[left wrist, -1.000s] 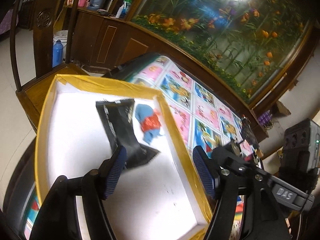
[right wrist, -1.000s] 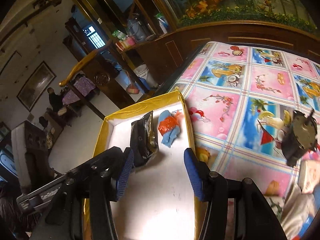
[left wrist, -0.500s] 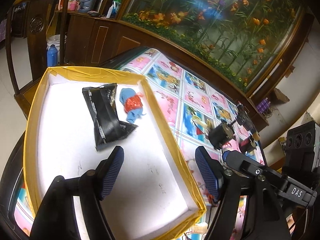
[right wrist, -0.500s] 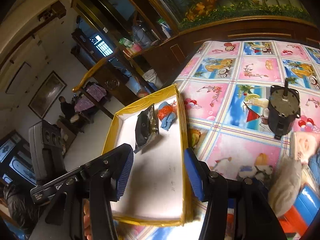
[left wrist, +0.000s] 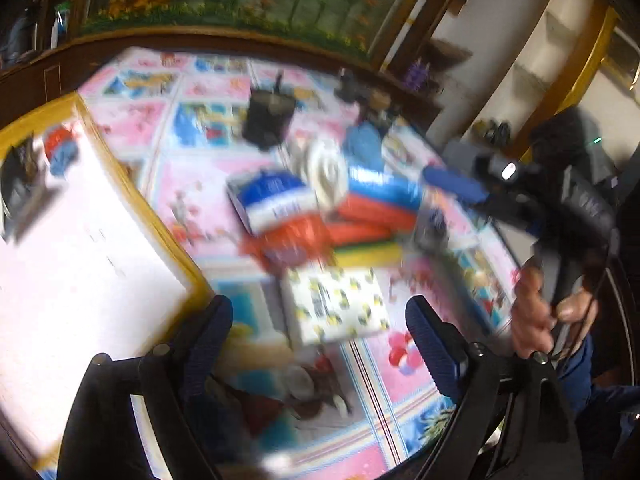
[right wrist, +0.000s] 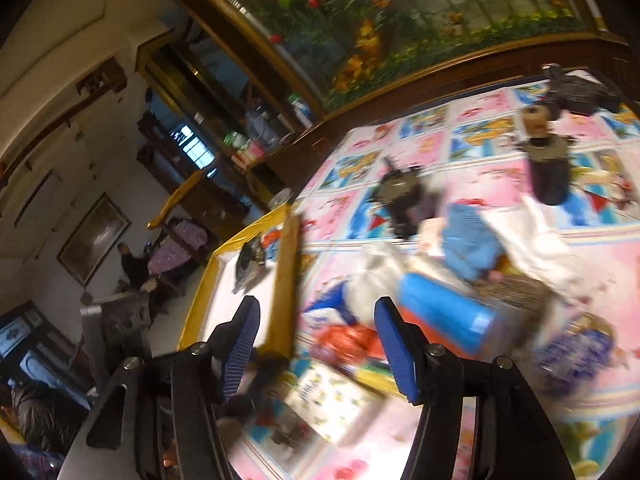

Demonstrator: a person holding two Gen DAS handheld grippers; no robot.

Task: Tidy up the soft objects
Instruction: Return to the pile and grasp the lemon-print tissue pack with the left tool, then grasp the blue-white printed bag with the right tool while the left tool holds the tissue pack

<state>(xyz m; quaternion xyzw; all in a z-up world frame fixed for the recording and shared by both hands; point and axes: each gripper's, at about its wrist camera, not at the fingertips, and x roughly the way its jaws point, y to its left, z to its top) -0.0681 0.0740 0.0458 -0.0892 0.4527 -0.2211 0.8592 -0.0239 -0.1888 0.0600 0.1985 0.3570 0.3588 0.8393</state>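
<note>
Both hand-held grippers have just been widening their jaws, and nothing sits between the pads of either: the left gripper [left wrist: 318, 344] hangs wide open above the table's patterned cloth [left wrist: 404, 376], and the right gripper [right wrist: 316, 348] stands about half open over the same heap.

Soft things lie piled near the middle of the table, blurred: a white packet with small yellow figures [left wrist: 334, 306] nearest the left gripper, a blue-and-white pack [left wrist: 272, 200] touching a red-orange bag [left wrist: 296, 240] behind it, then blue, red and yellow rolls [left wrist: 376, 208] stacked side by side, and a whitish bundle [left wrist: 326, 170] on top. From the right wrist a blue cloth [right wrist: 470, 246] and a white bag [right wrist: 540, 248] lie toward the far side of the heap.

Along the table's left edge sits a white box with a yellow rim [left wrist: 160, 236]. In its far corner lie a black foil pouch [left wrist: 22, 184] and a small blue-and-red soft toy [left wrist: 60, 150], close together; the rest of its floor is bare white.

A dark motor-like object [left wrist: 266, 120] stands on the cloth beyond the heap, apart from it. Open cloth shows between the box's rim and the pile.
</note>
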